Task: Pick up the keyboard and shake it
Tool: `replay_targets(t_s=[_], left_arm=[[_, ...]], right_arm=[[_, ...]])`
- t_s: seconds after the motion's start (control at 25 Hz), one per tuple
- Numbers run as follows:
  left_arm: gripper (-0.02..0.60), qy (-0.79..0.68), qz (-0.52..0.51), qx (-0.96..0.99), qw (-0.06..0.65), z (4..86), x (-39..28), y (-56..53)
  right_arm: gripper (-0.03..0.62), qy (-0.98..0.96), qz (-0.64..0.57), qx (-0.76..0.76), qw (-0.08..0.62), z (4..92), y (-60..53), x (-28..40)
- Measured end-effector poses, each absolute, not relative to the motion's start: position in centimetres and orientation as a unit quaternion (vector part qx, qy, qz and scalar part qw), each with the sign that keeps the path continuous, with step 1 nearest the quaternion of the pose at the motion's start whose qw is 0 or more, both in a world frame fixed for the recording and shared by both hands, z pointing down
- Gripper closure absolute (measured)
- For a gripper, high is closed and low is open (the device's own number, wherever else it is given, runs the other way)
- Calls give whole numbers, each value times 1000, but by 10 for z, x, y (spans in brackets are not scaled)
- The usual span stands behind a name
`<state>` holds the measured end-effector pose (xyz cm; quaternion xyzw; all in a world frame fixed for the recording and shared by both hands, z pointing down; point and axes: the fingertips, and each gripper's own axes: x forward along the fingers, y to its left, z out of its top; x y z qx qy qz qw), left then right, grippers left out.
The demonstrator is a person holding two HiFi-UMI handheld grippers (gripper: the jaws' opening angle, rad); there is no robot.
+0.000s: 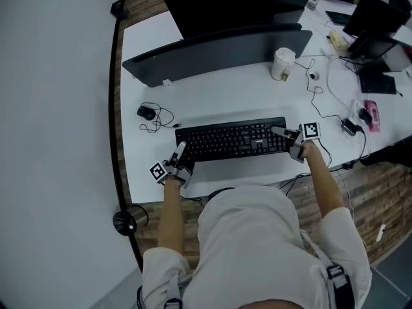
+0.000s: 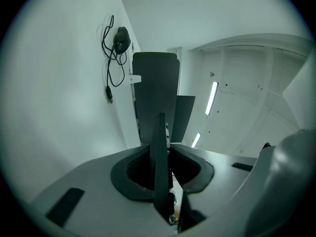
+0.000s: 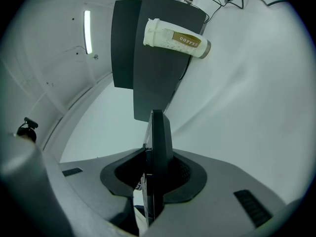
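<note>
Held at both ends: the black keyboard (image 1: 232, 140), lying level across the lower middle of the head view, on or just above the white table (image 1: 212, 98); no telling which from here. Gripped at its left end by the left gripper (image 1: 178, 153) and at its right end by the right gripper (image 1: 284, 134). In both gripper views, jaws clenched on a thin dark slab seen edge-on at frame centre (image 2: 159, 167) (image 3: 157, 157), with little of it reaching past the pads.

Likely trouble from here:
- Slipping out of one grip during the shake. Only a narrow bite on each short edge, and probably smooth hard plastic against the pads, so a sharp jerk risks dropping one end onto the table.
- Twisting. Long, flat and rigid, pinched only at the tips; with uneven motion between the two hands, a chance of levering it out of the jaws.
- Knocking over the coffee cup (image 1: 282, 63), a pale paper cup with a lid, upright at upper right of centre in the head view, if swung far forward. Same for the wide, dark, curved monitor (image 1: 219, 53) beyond the keyboard.
- Snagging. Small black mouse (image 1: 146, 112) with a loosely coiled thin cord at centre left, close to the left end.

Table surface matt, white and bare around the keyboard; keys low, ridged and dull black.
</note>
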<state>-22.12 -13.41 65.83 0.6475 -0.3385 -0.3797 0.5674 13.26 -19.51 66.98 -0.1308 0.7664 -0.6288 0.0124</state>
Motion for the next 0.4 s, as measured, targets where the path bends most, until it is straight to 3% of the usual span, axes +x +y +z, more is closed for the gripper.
replay_targets(t_s=[0.4], left_arm=[[483,-347,-371,644,572,666,-226,-135]], right_arm=[[457,760,-635,-136,13,680,-195,130]])
